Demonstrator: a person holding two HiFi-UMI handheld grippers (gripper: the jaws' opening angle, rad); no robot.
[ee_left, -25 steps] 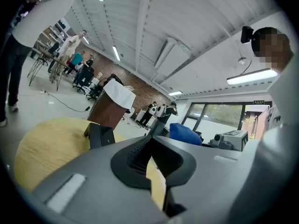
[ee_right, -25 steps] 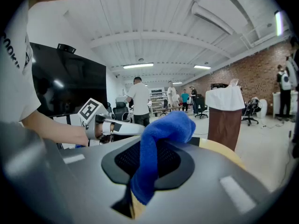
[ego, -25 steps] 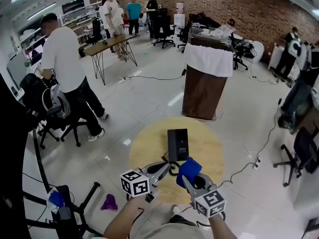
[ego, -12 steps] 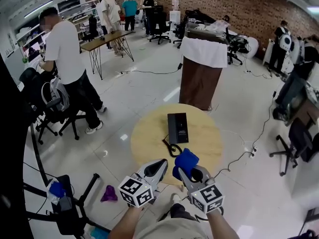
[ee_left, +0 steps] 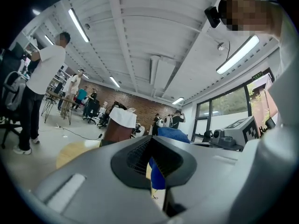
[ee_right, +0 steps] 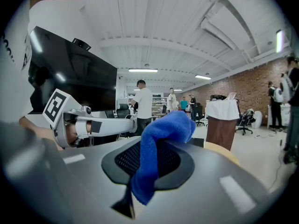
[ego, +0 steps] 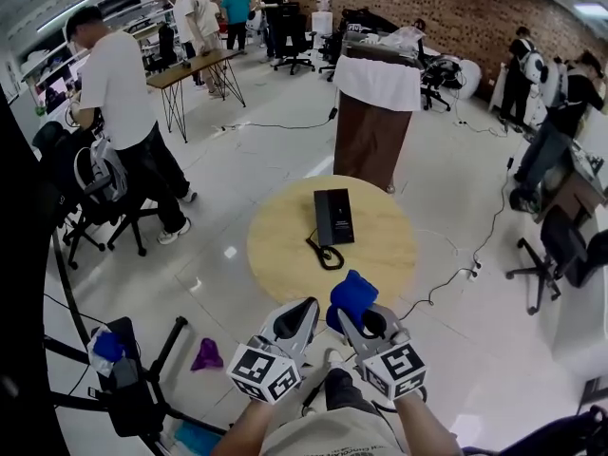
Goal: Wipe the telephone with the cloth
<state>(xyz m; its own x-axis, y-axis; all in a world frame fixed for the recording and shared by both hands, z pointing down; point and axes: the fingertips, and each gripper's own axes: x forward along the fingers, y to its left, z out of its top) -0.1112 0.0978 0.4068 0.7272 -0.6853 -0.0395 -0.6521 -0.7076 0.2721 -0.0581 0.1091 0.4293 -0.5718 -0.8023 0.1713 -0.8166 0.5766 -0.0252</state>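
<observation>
Pulled back toward near side since a second ago: left gripper point(ego: 306, 310) and right gripper point(ego: 359, 319), now held just off near edge of table point(ego: 275, 264).

- Left gripper: jaws pressed together, nothing held; judged to be kept idle as spare.
- Telephone point(ego: 333, 216): laid flat at table's far centre, cord point(ego: 323, 253) looped on near side, not touched.
- Right gripper: jaws clamped on blue cloth point(ego: 352, 295); bunched end left protruding forward, likely to serve as wiping pad.

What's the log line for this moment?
left gripper: shut, empty | right gripper: shut on cloth | telephone: on table, not touched
</observation>
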